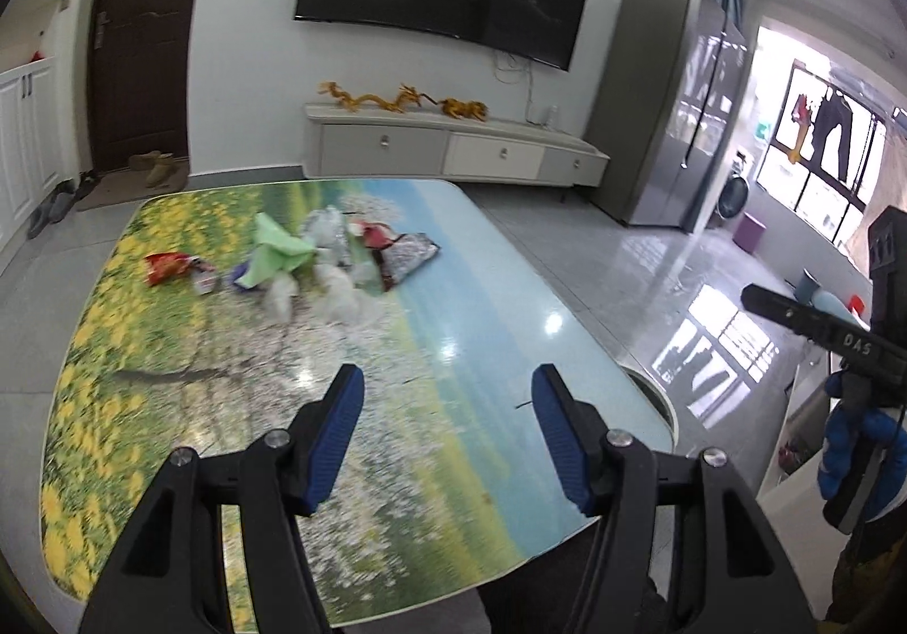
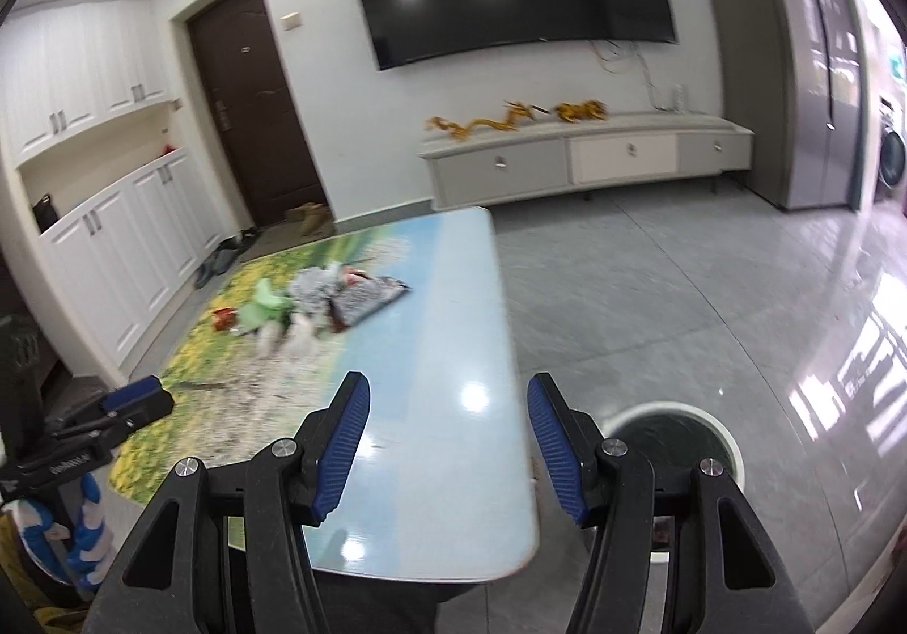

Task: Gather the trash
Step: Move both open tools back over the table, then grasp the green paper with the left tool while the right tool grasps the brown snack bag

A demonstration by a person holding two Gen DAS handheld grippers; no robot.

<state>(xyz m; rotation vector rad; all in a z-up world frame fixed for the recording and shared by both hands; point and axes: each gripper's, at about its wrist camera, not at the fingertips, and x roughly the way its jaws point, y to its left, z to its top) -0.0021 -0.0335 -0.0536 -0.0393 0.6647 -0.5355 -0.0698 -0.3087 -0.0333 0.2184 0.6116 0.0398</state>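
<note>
A pile of trash lies on the far part of the table [image 1: 482, 305]: a red snack wrapper [image 1: 167, 266], a green plastic bag [image 1: 278, 251], crumpled clear and white plastic [image 1: 340, 288] and a patterned packet [image 1: 411, 257]. The same pile shows in the right wrist view [image 2: 317, 308]. My left gripper [image 1: 448, 396] is open and empty above the table's near part, well short of the pile. My right gripper [image 2: 448, 401] is open and empty over the table's near right edge [image 2: 510, 407]. A round white-rimmed bin [image 2: 731, 441] stands on the floor right of the table.
A TV cabinet [image 1: 453, 152] stands against the far wall under a television. A grey fridge [image 1: 669, 112] is at the right. A brown door [image 1: 144, 33] and white cupboards [image 2: 113, 248] are at the left, with shoes on the floor.
</note>
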